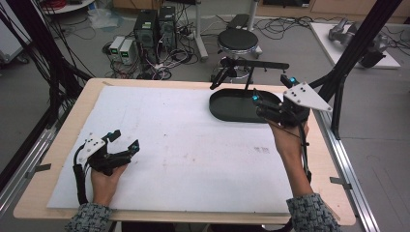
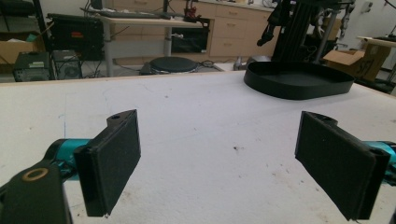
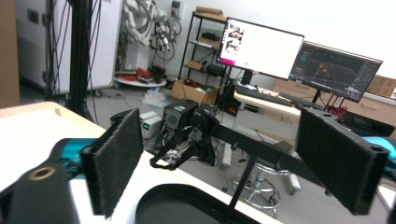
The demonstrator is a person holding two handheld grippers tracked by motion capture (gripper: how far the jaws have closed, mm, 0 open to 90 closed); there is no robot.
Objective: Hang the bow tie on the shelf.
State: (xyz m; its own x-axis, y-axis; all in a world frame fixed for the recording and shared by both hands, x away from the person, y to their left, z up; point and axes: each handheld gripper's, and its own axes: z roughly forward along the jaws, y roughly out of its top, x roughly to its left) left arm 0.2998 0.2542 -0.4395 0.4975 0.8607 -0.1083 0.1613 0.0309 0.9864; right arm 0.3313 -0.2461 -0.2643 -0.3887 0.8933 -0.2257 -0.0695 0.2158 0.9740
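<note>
Resting low near the table's front-left corner, the left gripper [image 1: 124, 140] gaped wide and empty; the right gripper [image 1: 272, 92], equally wide, hovered over the black tray [image 1: 227, 107], seemingly poised to reach in.

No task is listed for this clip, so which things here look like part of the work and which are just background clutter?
Likely part of the work:
- black oval tray, on the table's far right
- black stand with arm behind the tray
- left gripper, open, over the white sheet
- right gripper, open, at the tray

Background:
- stool
- computer towers
- monitors
</note>
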